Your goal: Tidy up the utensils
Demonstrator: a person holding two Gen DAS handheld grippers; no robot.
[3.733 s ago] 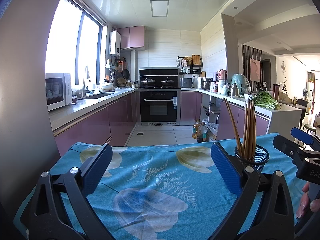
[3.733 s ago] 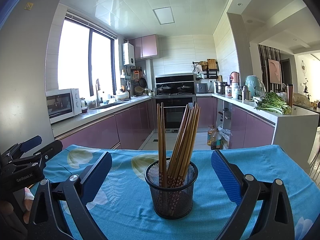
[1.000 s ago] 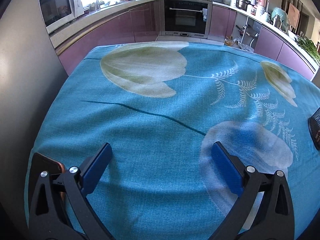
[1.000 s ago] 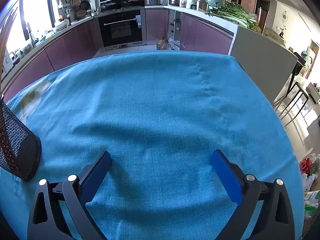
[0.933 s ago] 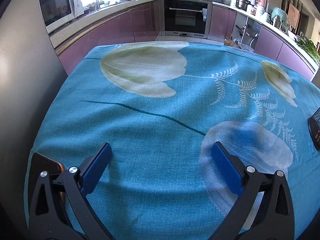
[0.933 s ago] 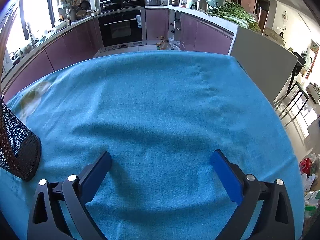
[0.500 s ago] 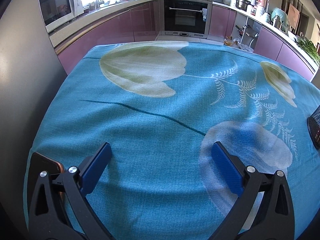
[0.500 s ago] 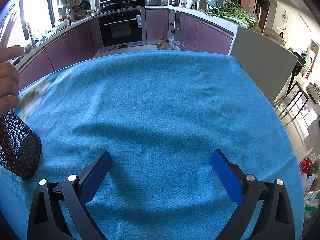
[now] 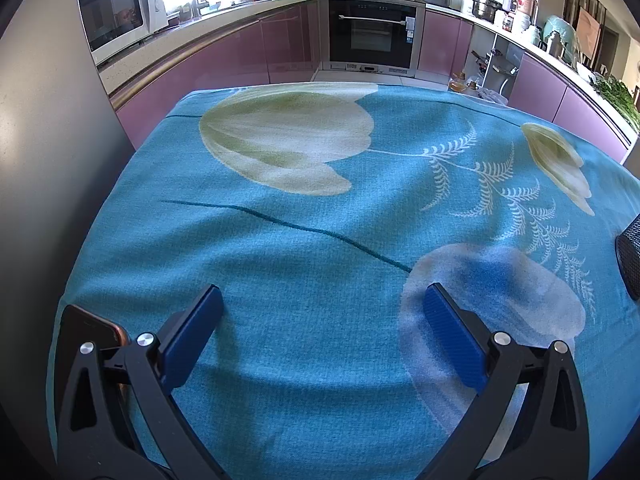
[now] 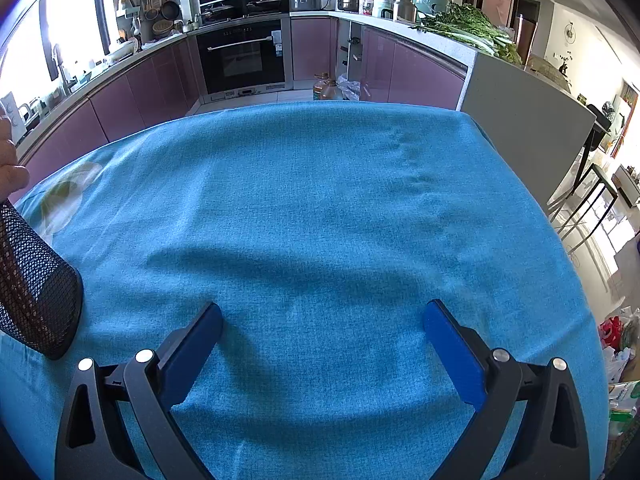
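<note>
The black mesh utensil holder (image 10: 34,284) stands at the left edge of the right wrist view; only a sliver of the holder (image 9: 630,258) shows at the right edge of the left wrist view. Its top and the chopsticks are cut off by the frame. A person's bare hand (image 10: 10,164) hovers just above it. My left gripper (image 9: 320,304) is open and low over the blue flowered tablecloth (image 9: 320,216), with nothing between its fingers. My right gripper (image 10: 322,316) is open as well, low over the plain blue part of the tablecloth (image 10: 320,200), to the right of the holder.
A phone (image 9: 90,328) lies at the near left corner beside my left gripper. Purple kitchen cabinets (image 9: 224,56), an oven (image 9: 374,36) and a microwave (image 9: 120,8) stand beyond the table. Greens (image 10: 464,24) lie on the right counter. The table's right edge (image 10: 560,248) drops toward stools.
Both grippers have stayed where they were over the last second. A bare hand has come into the right wrist view above the mesh holder, and the holder has shifted slightly.
</note>
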